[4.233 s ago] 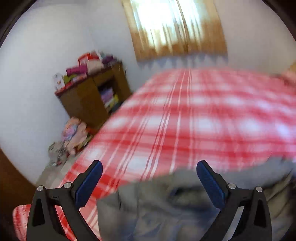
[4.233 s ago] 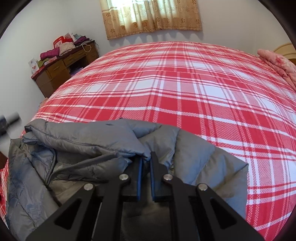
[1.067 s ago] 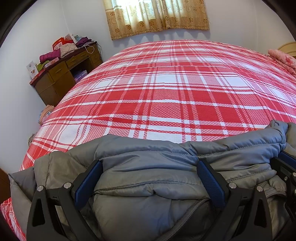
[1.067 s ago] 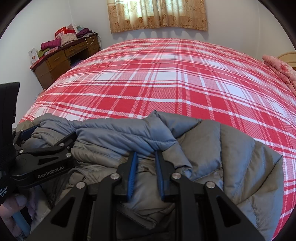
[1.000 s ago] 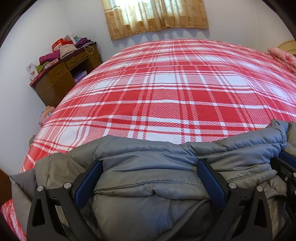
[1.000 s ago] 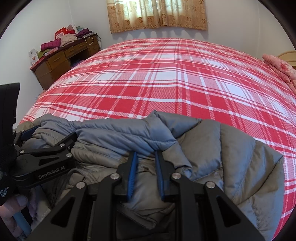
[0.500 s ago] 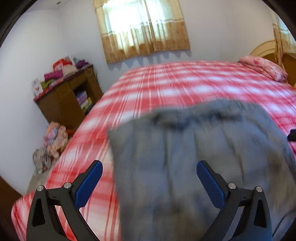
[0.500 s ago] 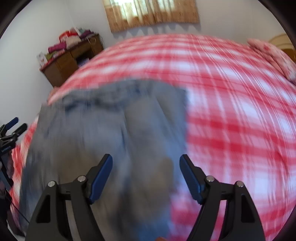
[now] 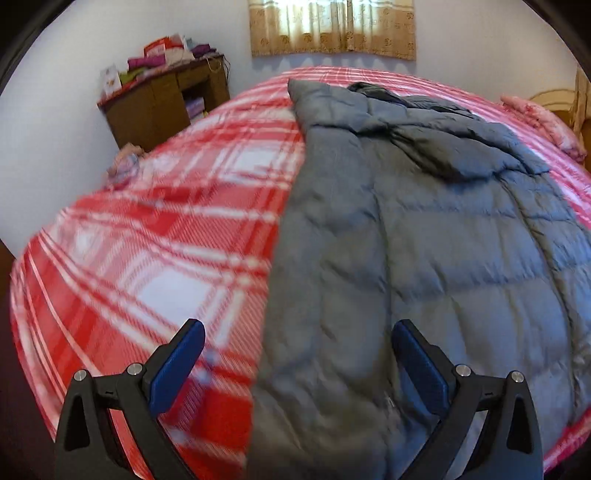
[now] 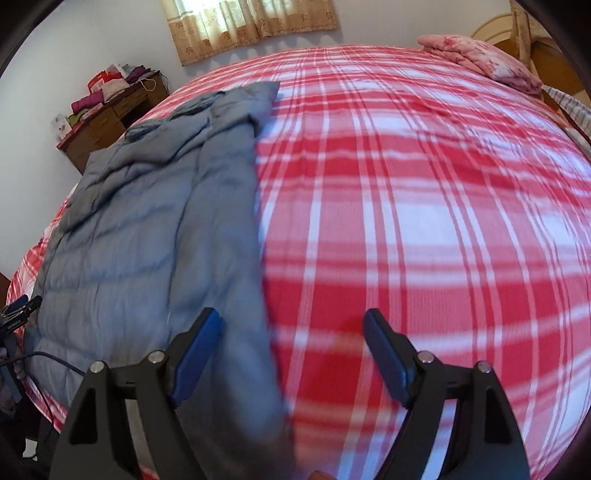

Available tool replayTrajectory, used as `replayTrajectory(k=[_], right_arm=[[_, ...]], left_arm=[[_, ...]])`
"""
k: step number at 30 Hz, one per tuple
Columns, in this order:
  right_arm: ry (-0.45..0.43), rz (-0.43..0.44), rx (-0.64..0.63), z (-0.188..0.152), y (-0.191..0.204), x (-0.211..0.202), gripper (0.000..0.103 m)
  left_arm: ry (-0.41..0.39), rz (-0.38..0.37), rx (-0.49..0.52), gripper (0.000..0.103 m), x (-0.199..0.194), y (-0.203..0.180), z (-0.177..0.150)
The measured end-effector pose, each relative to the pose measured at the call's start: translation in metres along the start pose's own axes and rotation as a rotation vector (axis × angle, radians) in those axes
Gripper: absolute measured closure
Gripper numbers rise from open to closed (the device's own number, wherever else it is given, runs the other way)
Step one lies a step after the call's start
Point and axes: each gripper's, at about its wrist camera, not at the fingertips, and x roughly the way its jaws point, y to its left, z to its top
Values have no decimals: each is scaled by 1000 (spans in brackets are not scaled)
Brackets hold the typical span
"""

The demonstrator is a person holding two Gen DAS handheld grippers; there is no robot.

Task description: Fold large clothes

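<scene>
A large grey quilted down jacket [image 9: 424, 236] lies spread lengthwise on the red and white plaid bed [image 9: 166, 236]. It also shows in the right wrist view [image 10: 155, 236] on the bed's left side. My left gripper [image 9: 297, 363] is open and empty above the jacket's near left edge. My right gripper [image 10: 293, 354] is open and empty above the jacket's near right edge and the bare plaid sheet [image 10: 424, 229]. The far end of the jacket is bunched and creased.
A brown wooden cabinet [image 9: 162, 103] piled with folded clothes stands by the wall at far left. A pink folded blanket [image 10: 480, 62] lies at the bed's far right by a wooden headboard. A curtained window [image 9: 332, 26] is at the back.
The jacket was bunched at the near edge with my right gripper shut on it. It is now spread out flat along the bed, and both grippers are open and pulled back above it.
</scene>
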Motion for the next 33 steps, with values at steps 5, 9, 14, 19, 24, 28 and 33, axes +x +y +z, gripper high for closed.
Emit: replayTrajectory(k=[5,9,14,19,24,28,33], right_arm=[[-14,-7,-45,-22,18,-4,15],[-20,3,-69,-40,28,-8,22],[-42,7,-93,-51,35,-12,33],[-82,10,-75,-59,38,-15,37],[-81,60,-52,-60,38,-19,49],[-85,69,-50,-62,40,-18,50],[-88,93,-53,-64,44,-17,66]], left_arm=[[-7,-19,53,1,-7,-21,-23],[5,-48,8,1,-7,-12,-29],[-24,-10,-25,1,-15,3,-30],[-9,-43,-56,1,-8,9,-37],[-21,4,-56,1,-18,14,-38],[-4,-34,-83,1,-22,20,-43],[41,-135,-35,3,-15,0,-52]])
